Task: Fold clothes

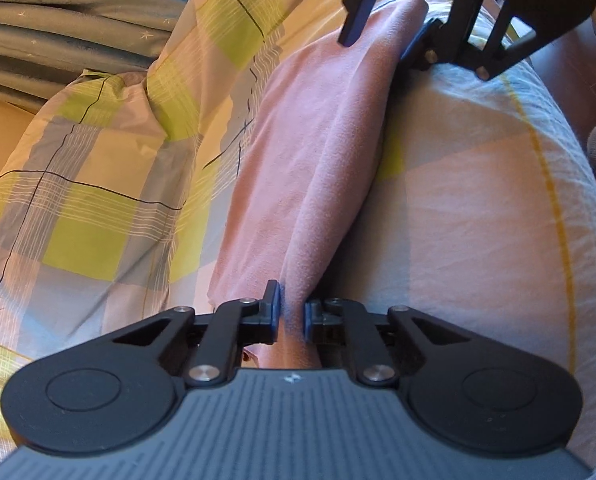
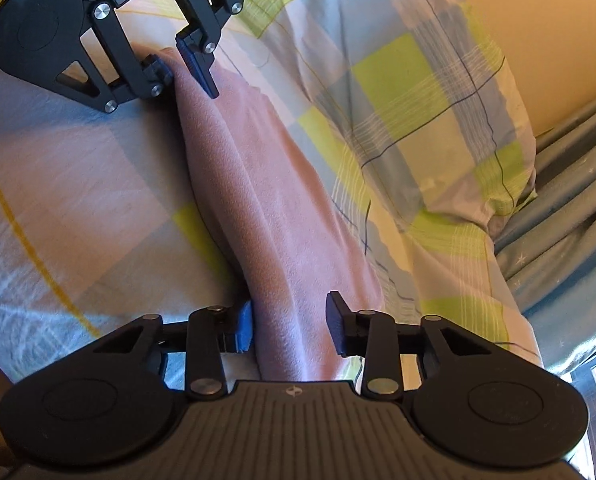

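Note:
A pink cloth lies stretched in a long folded band on the checked bed cover; it also shows in the right wrist view. My left gripper is shut on one end of the pink cloth, and it shows from outside in the right wrist view. My right gripper is open, its fingers standing either side of the other end of the cloth. It appears at the top of the left wrist view, jaws apart around the cloth end.
A checked pillow or duvet in yellow-green, blue and white lies beside the cloth. A blue blanket with small stars is bunched behind it. The bed edge and floor lie on the far side. A yellow wall is nearby.

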The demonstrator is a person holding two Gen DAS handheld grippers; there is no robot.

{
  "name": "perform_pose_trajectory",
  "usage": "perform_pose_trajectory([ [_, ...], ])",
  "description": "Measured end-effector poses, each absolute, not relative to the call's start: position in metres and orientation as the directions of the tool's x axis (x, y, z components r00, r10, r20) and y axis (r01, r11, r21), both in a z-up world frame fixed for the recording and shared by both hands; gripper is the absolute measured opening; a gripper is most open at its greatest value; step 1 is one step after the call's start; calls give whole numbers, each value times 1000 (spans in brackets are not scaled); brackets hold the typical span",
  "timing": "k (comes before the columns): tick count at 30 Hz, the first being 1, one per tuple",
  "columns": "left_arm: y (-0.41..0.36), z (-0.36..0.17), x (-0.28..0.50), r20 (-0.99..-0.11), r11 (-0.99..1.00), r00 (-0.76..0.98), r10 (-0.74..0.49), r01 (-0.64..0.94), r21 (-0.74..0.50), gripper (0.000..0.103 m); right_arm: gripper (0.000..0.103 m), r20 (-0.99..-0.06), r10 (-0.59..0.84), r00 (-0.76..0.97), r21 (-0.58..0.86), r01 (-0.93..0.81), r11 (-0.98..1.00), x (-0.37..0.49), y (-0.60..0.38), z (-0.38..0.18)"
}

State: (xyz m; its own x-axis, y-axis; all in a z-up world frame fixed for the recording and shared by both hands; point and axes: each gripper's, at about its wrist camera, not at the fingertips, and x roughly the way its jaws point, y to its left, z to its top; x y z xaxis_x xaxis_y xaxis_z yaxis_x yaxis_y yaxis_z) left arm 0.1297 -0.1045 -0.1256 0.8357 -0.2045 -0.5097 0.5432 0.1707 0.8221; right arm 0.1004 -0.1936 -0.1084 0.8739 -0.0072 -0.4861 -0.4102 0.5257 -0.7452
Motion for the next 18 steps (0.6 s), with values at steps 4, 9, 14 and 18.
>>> perform_pose_trajectory([
  [4, -103, -125, 130, -518, 168, 831, -203, 551, 818, 7, 25, -512, -35, 858, -752, -428, 502, 90, -197, -113],
  [9, -101, -112, 136, -506, 195, 836, -212, 544, 816, 6, 10, -548, -16, 837, -716, -459, 526, 89, -202, -107],
  [14, -95, -84, 163, -493, 298, 842, -221, 539, 787, 6, 7, -554, 25, 832, -686, -473, 552, 104, -207, -74],
  [18, -86, -58, 205, -461, 348, 863, -206, 505, 790, 6, 7, -519, 52, 853, -722, -470, 508, 143, -206, -45],
])
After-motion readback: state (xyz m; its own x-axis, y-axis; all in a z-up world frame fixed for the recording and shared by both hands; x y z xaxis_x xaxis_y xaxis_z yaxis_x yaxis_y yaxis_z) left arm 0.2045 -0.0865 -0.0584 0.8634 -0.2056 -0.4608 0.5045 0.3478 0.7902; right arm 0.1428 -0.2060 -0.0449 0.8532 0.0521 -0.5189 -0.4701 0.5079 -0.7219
